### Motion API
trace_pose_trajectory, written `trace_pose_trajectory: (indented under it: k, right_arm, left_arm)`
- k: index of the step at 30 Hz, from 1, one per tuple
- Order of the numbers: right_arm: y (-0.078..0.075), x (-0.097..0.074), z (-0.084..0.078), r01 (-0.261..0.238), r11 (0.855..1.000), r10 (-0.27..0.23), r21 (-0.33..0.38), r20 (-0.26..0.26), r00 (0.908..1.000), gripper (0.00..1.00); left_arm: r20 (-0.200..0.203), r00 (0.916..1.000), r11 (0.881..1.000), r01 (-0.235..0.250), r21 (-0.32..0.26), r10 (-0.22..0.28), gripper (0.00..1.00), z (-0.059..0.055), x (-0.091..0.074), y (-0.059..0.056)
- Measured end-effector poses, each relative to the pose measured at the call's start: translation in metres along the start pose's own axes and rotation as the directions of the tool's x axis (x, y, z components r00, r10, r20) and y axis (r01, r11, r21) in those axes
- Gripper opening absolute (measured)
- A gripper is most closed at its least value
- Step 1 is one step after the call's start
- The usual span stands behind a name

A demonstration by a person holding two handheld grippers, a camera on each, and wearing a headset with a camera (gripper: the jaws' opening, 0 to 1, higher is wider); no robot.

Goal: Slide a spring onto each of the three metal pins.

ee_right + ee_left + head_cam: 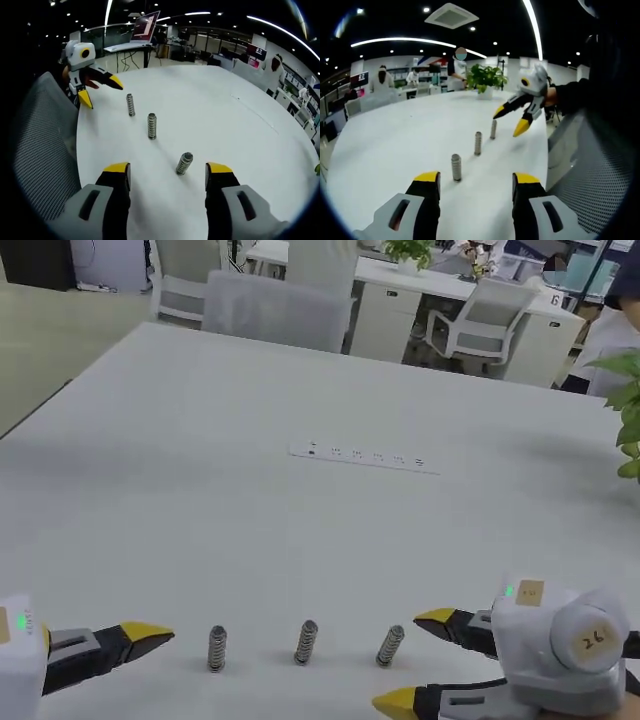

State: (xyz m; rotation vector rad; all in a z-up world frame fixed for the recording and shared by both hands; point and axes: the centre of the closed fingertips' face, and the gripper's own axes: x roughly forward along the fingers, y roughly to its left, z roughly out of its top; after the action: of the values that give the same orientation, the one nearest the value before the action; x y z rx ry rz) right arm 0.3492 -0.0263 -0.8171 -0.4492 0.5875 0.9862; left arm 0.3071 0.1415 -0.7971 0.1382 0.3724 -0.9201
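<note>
A wide white table in an open office carries everything. Closest to me, the left gripper and the right gripper hover low at either end of the row, both with jaws spread and nothing between them. Just past their tips three springs stand in a line. The left spring and middle spring are near upright, and the right spring leans. I cannot make out the pins inside the coils, so I judge all three threaded, the leaning one perhaps not fully seated. To finish well I would bring the right jaws around that coil, close gently, and ease it straight down without brushing its neighbour. Farther off lies a socket strip, then office chairs.
</note>
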Motion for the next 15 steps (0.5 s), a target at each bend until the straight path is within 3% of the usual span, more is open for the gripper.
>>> trace_pose_trajectory:
  k: [15]
  right_arm:
    - [0.001,-0.0007,-0.0006,-0.004,1.0,0.004,0.012,0.01,0.9999,0.62]
  left_arm:
    - [0.006,1.0,1.0,-0.006,-0.011,0.006,0.54,-0.0005,0.0015,0.0001]
